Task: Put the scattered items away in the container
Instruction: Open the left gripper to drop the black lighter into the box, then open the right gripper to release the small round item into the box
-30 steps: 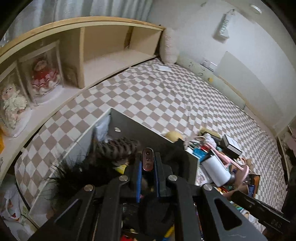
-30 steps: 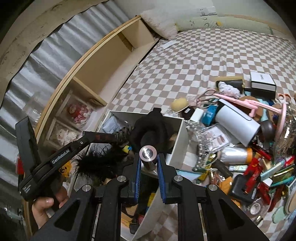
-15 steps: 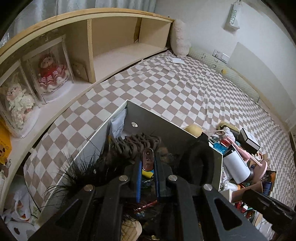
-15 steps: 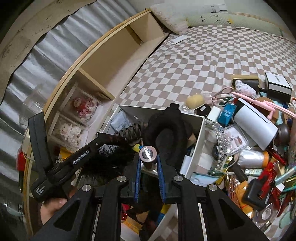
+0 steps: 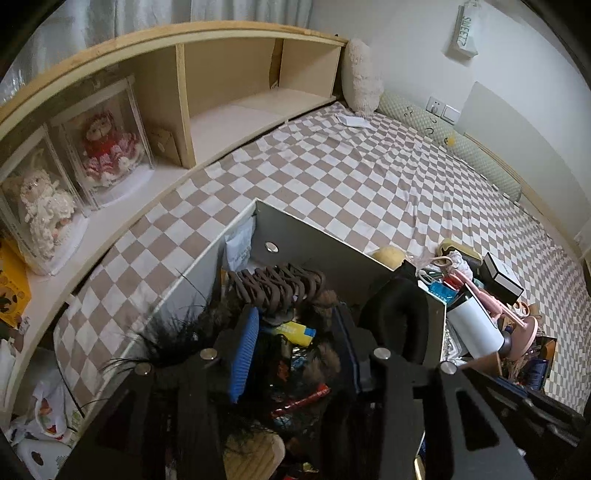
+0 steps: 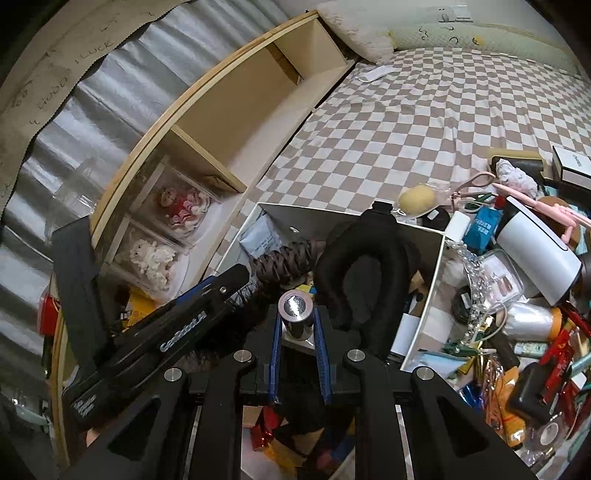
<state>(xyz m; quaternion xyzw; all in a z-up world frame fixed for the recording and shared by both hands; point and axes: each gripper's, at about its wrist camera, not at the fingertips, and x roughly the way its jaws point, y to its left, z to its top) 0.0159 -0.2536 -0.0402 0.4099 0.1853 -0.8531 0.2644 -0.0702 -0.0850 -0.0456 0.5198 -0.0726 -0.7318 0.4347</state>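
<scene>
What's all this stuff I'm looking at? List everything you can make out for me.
Storage box: one, white, on the checked bedspread, already crowded.
Hair claw: one, brown, in the box.
Padded loop: one, black, in the box.
Feathers: a tuft, black, at the box's left edge.
Metal tube: one, silver, between the right fingers.
White cylinder: one, in the pile right of the box.
Dolls: two, cased, on the shelf.
Left gripper: open, over the box.
Right gripper: shut on the tube.

Wall hanging (image 5: 464, 31) reads "SWEET"; brown paper (image 6: 55, 70) above the curtain reads "GOOD LUCK".
</scene>
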